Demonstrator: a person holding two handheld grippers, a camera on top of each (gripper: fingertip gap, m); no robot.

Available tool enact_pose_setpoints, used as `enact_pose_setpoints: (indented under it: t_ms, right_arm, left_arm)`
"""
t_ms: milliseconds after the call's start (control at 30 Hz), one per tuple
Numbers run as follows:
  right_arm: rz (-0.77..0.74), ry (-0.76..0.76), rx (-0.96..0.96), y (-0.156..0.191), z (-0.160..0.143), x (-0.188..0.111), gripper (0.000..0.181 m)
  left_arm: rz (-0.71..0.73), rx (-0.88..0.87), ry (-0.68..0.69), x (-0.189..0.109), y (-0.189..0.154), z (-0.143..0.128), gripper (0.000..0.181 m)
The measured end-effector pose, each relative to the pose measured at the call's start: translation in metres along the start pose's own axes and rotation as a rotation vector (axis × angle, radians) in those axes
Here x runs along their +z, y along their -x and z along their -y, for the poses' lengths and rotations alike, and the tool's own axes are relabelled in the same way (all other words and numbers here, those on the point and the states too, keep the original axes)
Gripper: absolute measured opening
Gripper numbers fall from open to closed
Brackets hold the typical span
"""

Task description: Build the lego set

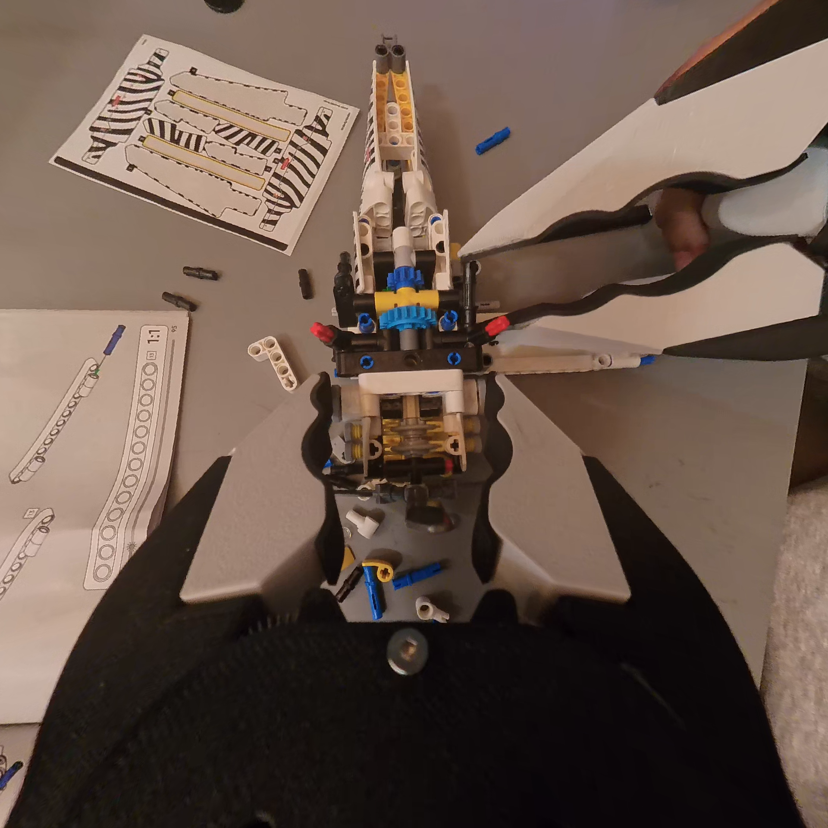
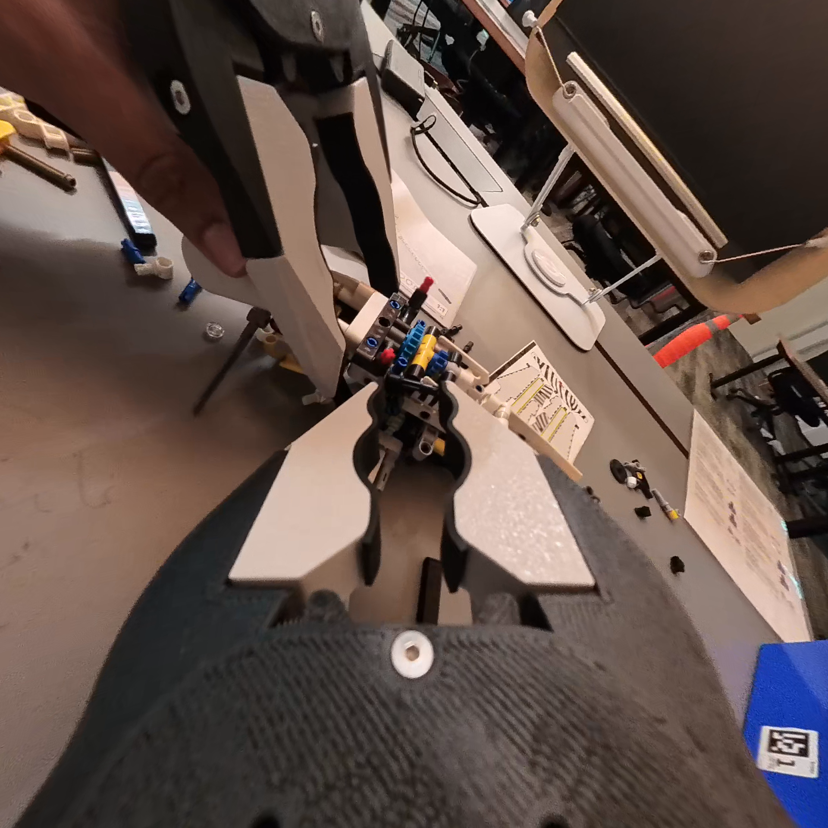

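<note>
Left hand-held gripper [image 1: 405, 430] clamps the half-built Lego model's [image 1: 405, 313] near end above the tabletop [image 1: 582, 89]; right hand-held gripper [image 2: 410, 419] apparently grips its side. Loose pins [image 1: 403, 580] and sticker sheet [image 1: 201, 139] remain unused.

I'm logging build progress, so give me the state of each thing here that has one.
Lego model: part-built, gripped at both ends.
Left gripper: shut on the model.
Right gripper: shut on the model.
Sticker sheet: flat, some stickers gone.
Instruction booklet: open.
</note>
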State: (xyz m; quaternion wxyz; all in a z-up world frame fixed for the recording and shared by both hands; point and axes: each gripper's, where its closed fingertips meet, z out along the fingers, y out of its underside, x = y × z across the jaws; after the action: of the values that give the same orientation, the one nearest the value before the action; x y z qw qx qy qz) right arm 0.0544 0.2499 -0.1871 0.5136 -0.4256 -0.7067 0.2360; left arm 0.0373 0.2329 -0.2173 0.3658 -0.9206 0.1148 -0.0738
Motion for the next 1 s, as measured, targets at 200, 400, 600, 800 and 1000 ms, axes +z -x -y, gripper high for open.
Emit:
enact_pose_setpoints:
  t_ms: [200, 400, 600, 800, 1000]
  right_arm:
    - [0.023, -0.005, 0.116, -0.0019, -0.0016, -0.0004, 0.022]
    - [0.066, -0.020, 0.300, -0.0033, -0.0046, -0.0017, 0.022]
    - [0.113, -0.036, 0.437, -0.0043, -0.0071, -0.0023, 0.022]
    - [0.111, -0.027, 0.441, -0.0041, -0.0071, -0.0020, 0.022]
    - [0.113, -0.028, 0.444, -0.0041, -0.0071, -0.0019, 0.021]
  left_arm:
    - [0.000, 0.001, -0.001, 0.0003, 0.0001, -0.0001, 0.069]
    - [0.000, 0.006, -0.001, 0.0007, -0.0004, 0.0002, 0.069]
    - [-0.002, 0.005, -0.001, 0.0013, -0.0005, 0.0004, 0.069]
    - [-0.002, 0.002, -0.003, 0.0016, -0.0002, 0.0004, 0.069]
    - [-0.001, 0.001, -0.004, 0.0019, -0.0001, 0.0005, 0.069]
